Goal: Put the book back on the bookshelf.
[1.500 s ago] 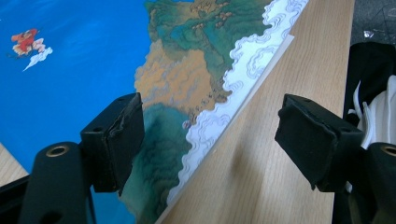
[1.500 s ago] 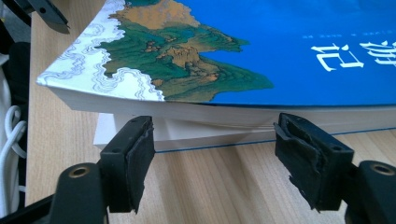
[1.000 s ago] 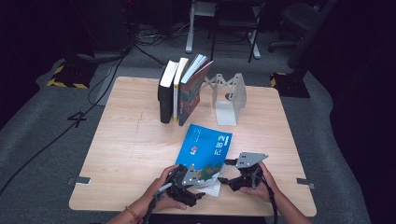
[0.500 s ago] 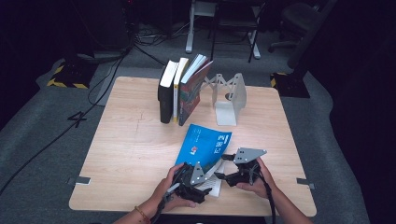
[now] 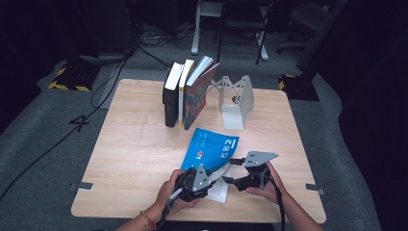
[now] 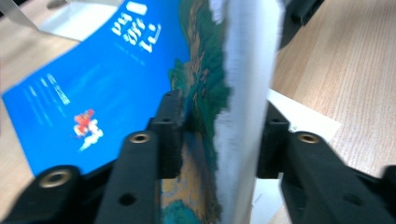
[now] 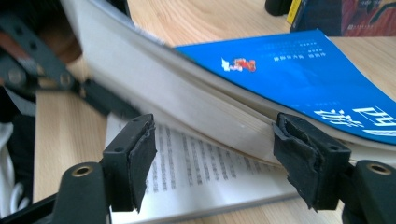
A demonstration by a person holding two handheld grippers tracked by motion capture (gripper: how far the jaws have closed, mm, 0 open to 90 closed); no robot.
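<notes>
Blue book (image 5: 211, 147): laid near the front edge of the tabletop (image 5: 130, 149), with its far end flat and its near end lifted; a printed page is left lying flat on the wood beneath the raised block of pages.

Left claw (image 5: 206, 179): seen at the near left corner of the book in the high view. Its jaws have just been closing, and in the left gripper view they are pressed on either side of the lifted cover and page block (image 6: 243, 107), so the book is gripped by them.

Right claw (image 5: 236, 179): held level just right of the left one, at the near right edge of the book. In the right gripper view its two pads (image 7: 137, 156) are spread apart, one at each side of the fanned page edges (image 7: 187, 112); whether the pages are pressed by them cannot be told.

Hands: both claws are held by a person's hands, which come in from the bottom of the high view.

Standing books (image 5: 185, 94): a short row is kept upright at the far middle of the tabletop, well apart from the blue book.

White bookend (image 5: 236, 98): stood just right of that row, with a gap left between them.
</notes>
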